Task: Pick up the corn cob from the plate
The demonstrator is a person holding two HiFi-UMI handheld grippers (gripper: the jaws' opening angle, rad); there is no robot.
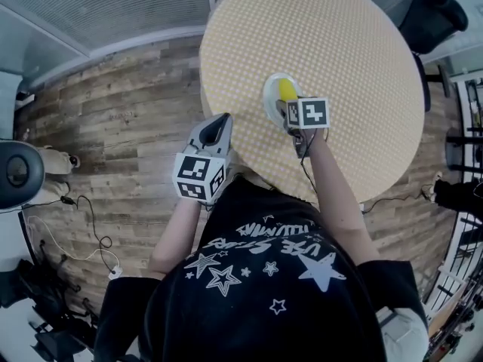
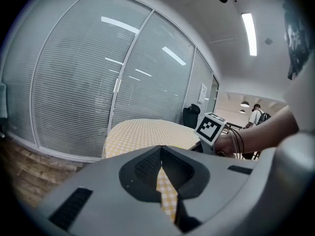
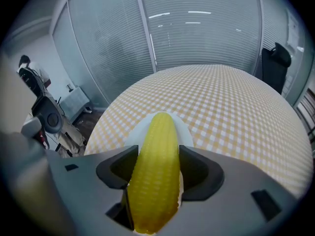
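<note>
A yellow corn cob sits lengthwise between the jaws of my right gripper, which is shut on it. The cob's far tip lies over a small white plate on the round table with the yellow checked cloth. I cannot tell whether the cob is touching the plate. From the head view the corn cob and plate are near the table's front, under the right gripper. My left gripper hovers at the table's near-left edge, shut and holding nothing.
The checked table extends far and right of the plate. A wood floor lies to the left with cables and equipment. A black chair stands beyond the table. Glass walls with blinds ring the room.
</note>
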